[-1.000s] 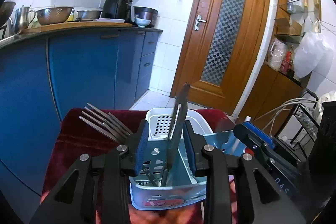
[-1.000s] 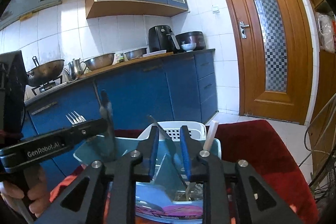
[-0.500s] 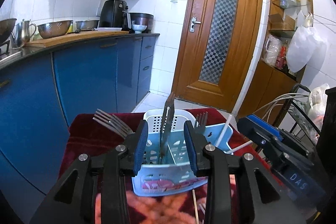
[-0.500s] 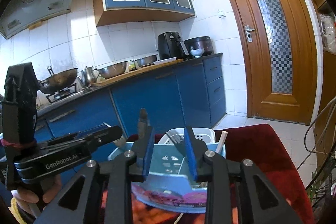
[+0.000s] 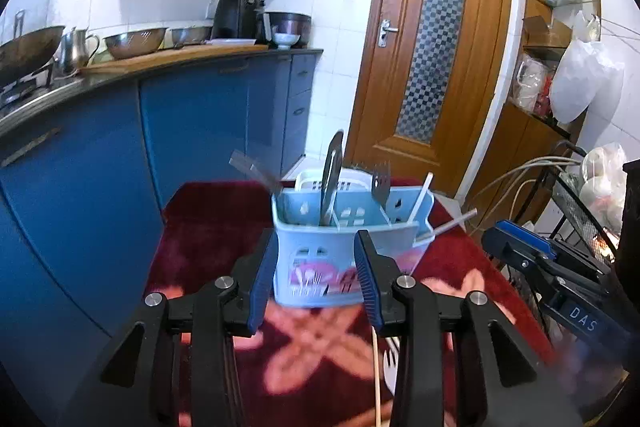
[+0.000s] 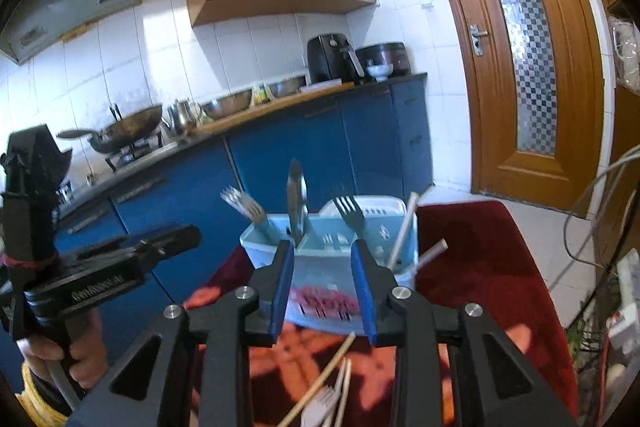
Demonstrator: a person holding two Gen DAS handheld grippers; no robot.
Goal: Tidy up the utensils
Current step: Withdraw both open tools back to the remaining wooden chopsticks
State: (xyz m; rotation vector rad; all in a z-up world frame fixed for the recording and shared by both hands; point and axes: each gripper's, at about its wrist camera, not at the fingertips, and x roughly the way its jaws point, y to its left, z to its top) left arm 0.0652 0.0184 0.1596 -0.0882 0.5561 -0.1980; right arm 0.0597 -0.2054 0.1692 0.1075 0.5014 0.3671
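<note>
While your left gripper (image 5: pixel 316 279) and right gripper (image 6: pixel 322 285) both hang with jaws apart, just opened and gripping nothing, the blue utensil caddy (image 5: pixel 344 247) stands just ahead on the bench (image 5: pixel 208 219).

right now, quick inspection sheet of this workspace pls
surface: dark red floral cloth.
job's things: blue caddy holds forks, knife, straws; chopstick and white fork lie loose in front.
clutter: white basket behind caddy.
grippers: left gripper and right gripper open, empty, jaws have just been opening.
cables: bundle at right.
surroundings: blue cabinets, wooden door.
</note>
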